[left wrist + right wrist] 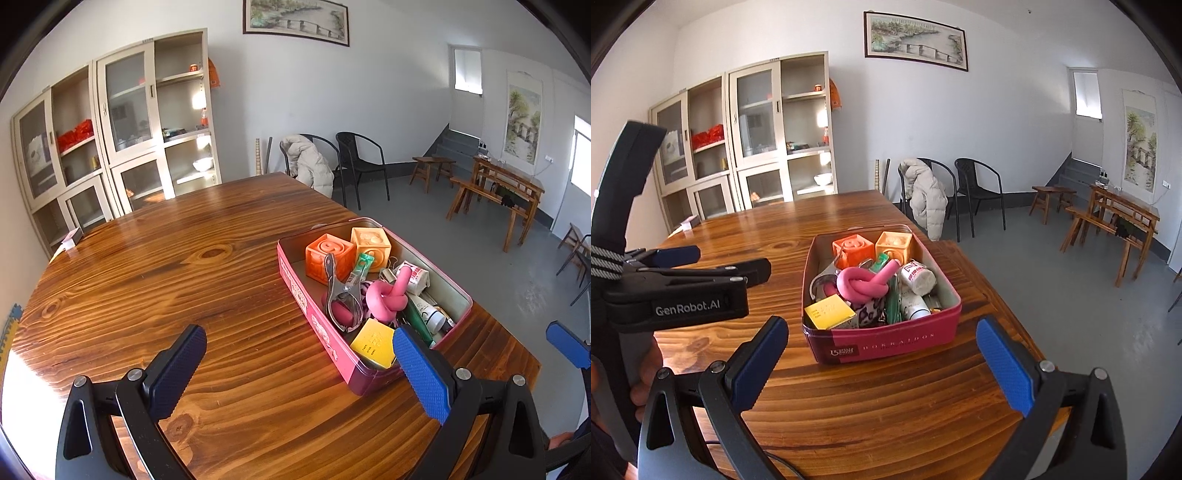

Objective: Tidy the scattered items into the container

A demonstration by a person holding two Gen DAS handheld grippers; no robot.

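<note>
A pink rectangular tin (314,306) (886,341) stands on the wooden table (147,280) (886,406), filled with items: two orange cubes (328,258) (892,245), a knotted pink tube (388,295) (864,282), a metal clip (341,291), a yellow box (373,341) (829,314), small bottles (918,277). My left gripper (299,365) is open and empty, just left of the tin's near end; it also shows at the left of the right wrist view (713,262). My right gripper (882,358) is open and empty in front of the tin.
A small box (72,238) (689,222) lies at the table's far left corner. Cabinets (122,129) stand against the back wall. Black chairs (362,162), one with a jacket, and wooden benches (498,188) stand on the grey floor to the right.
</note>
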